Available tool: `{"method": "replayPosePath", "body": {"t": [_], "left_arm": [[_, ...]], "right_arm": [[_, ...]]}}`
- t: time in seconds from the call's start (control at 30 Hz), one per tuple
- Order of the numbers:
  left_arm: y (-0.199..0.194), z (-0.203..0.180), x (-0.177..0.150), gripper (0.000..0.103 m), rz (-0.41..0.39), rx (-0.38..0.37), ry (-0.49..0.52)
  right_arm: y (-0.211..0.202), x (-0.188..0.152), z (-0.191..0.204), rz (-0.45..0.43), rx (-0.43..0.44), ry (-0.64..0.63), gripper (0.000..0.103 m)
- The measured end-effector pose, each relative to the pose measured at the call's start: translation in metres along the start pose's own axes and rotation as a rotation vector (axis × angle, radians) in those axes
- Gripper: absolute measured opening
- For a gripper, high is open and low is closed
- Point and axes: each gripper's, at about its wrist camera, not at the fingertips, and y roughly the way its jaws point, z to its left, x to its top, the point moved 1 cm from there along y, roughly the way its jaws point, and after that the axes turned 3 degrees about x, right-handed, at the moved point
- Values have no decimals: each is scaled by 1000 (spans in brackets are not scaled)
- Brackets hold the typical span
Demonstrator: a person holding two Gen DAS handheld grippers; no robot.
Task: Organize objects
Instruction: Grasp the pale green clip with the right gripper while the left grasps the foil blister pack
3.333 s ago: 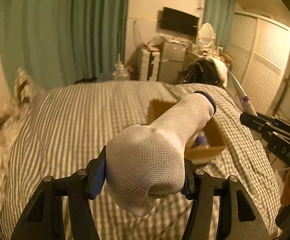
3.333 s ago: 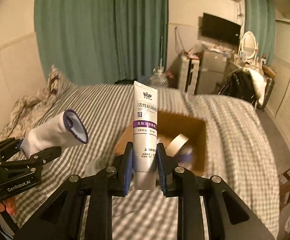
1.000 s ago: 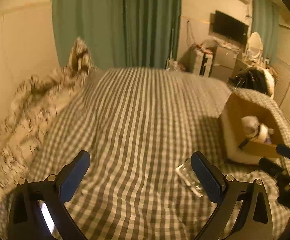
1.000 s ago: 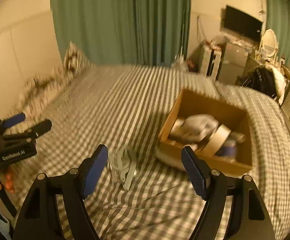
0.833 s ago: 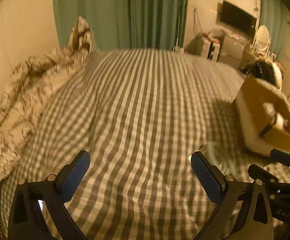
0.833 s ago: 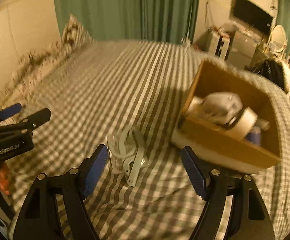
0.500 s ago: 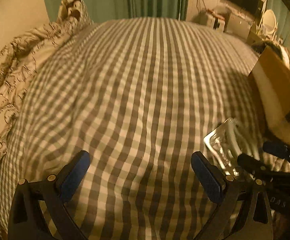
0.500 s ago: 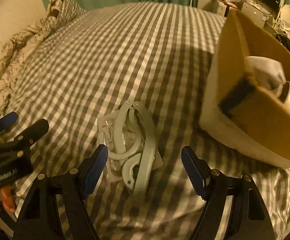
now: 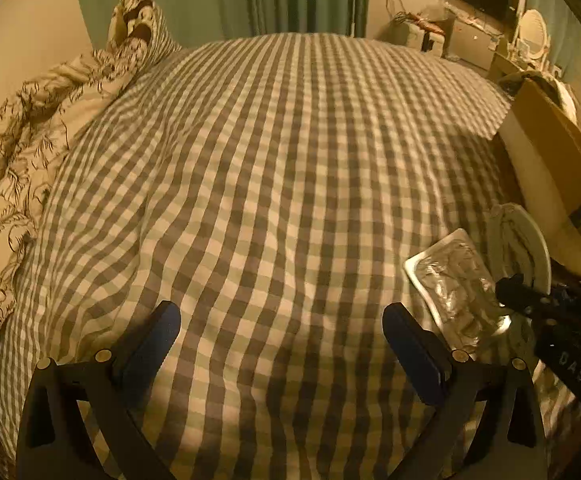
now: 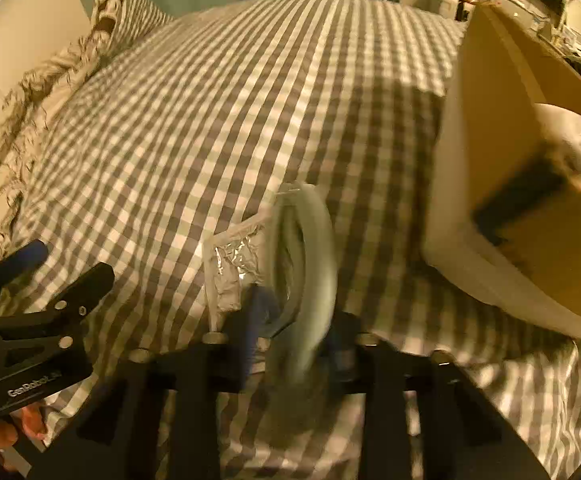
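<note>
On the checked bed beside the cardboard box, right claw angled steeply down, jaws just closed onto the pale plastic hanger, left claw spread wide, empty, tilted down.

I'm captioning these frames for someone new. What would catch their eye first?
The right gripper, low in its own view, its jaws just closed on a pale plastic clip in a crinkly clear packet. To the right of it stands an open cardboard box on the grey checked bedspread. The left gripper hangs open over bare cover.
</note>
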Motion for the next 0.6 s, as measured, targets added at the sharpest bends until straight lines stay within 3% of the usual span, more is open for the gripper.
{"method": "replayPosePath", "body": {"t": [0.1,0.23,0.6], "left_arm": [[-9,-11,1,103,-18,-9,29],[-18,-36,2,103,-34,-78,61],[15,-95,10,103,59,-184,63]], "right_arm": [[-20,-6,1,-40,-58,-21,12],[-45,-13,-10,-73,-55,17,12],[-55,-20,-36,-52,-110,68,12]]}}
